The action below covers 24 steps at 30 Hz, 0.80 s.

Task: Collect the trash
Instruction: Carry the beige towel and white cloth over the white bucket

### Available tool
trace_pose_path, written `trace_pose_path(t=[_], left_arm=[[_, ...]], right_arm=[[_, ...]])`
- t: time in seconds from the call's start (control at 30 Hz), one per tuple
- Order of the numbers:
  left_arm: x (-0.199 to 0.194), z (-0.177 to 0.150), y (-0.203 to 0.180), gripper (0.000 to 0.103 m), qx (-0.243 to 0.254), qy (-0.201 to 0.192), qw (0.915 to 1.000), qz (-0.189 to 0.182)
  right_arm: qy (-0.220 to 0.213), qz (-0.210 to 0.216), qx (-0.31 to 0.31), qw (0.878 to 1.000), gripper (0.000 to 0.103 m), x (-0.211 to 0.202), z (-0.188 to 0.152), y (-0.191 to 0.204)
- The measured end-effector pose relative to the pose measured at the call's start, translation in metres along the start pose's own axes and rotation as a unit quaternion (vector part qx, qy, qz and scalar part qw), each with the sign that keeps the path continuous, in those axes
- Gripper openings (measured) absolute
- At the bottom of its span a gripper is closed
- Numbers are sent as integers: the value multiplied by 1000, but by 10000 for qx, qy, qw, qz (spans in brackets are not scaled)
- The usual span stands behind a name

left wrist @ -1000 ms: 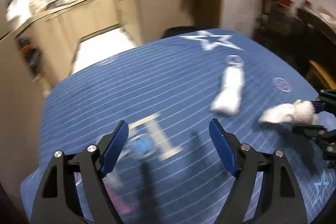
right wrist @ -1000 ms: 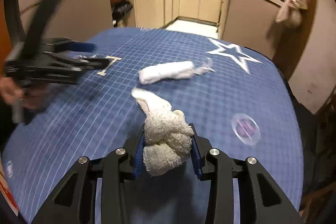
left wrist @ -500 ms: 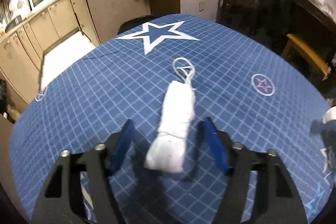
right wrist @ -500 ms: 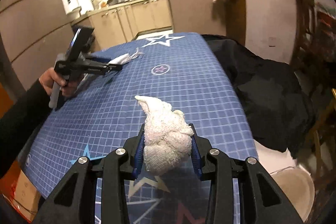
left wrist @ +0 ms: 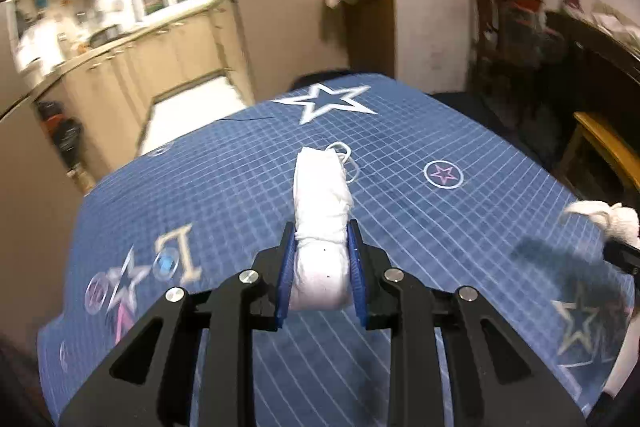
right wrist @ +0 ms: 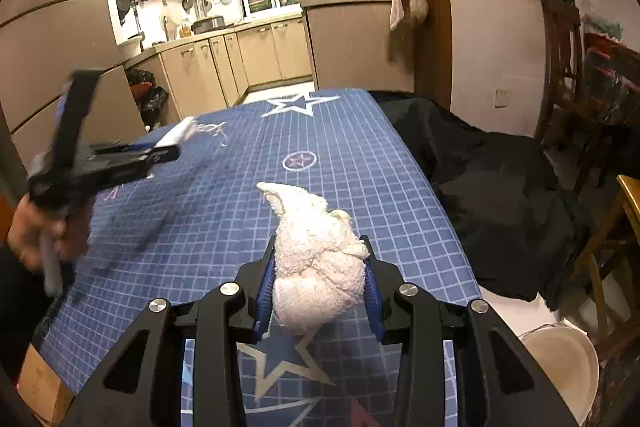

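Kitchen table's blue star-printed gridded cloth [left wrist: 240, 195]: left gripper [left wrist: 322, 275] clamps a rolled white tissue wad [left wrist: 320, 211], right gripper [right wrist: 318, 283] a crumpled cream rag [right wrist: 316, 251]; keep both squeezed firmly, likely toward the bin.

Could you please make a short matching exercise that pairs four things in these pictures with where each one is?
1. rolled white tissue
2. crumpled towel wad
3. black cloth
4. white bin

A. on the floor beside the table
B. between the left gripper pads
C. draped off the table's far edge
D. between the right gripper pads

Pairs: 1-B, 2-D, 3-C, 4-A
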<state>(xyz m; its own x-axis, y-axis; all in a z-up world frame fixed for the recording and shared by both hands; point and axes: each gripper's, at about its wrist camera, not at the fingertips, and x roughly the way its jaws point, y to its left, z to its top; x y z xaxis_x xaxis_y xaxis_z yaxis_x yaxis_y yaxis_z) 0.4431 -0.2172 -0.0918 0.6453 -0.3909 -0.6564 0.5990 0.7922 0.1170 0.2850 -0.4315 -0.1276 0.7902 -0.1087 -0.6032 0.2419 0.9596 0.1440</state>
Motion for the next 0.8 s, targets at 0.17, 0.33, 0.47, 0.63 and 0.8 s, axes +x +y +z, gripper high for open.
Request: trace_pose_path(t=[0.17,0.33,0.47,0.63,0.8], left_arm=[[-35,-17,-29,23,-286,-292,9983,421],[-60,-24,-57,23,-445,-555,9959,562],[-71,-20,-73,23,-499,-649,9952,546],[-81,-17,-101,23,-290,-734,9961,399],[-84,-9,-142,23,46,-792,9968,107]], right_arm=[[-170,-159,-250,9994,38,-18,-1,16],[-323,-378,-377,9981,38,-46,-9,19],[-415,-527,-365,9971,38,-70,-19,9],[-548,-809,-254,9949,38,-105,-29,-14],[-620,-1134,-6,9916,38,-136,-39,-55]])
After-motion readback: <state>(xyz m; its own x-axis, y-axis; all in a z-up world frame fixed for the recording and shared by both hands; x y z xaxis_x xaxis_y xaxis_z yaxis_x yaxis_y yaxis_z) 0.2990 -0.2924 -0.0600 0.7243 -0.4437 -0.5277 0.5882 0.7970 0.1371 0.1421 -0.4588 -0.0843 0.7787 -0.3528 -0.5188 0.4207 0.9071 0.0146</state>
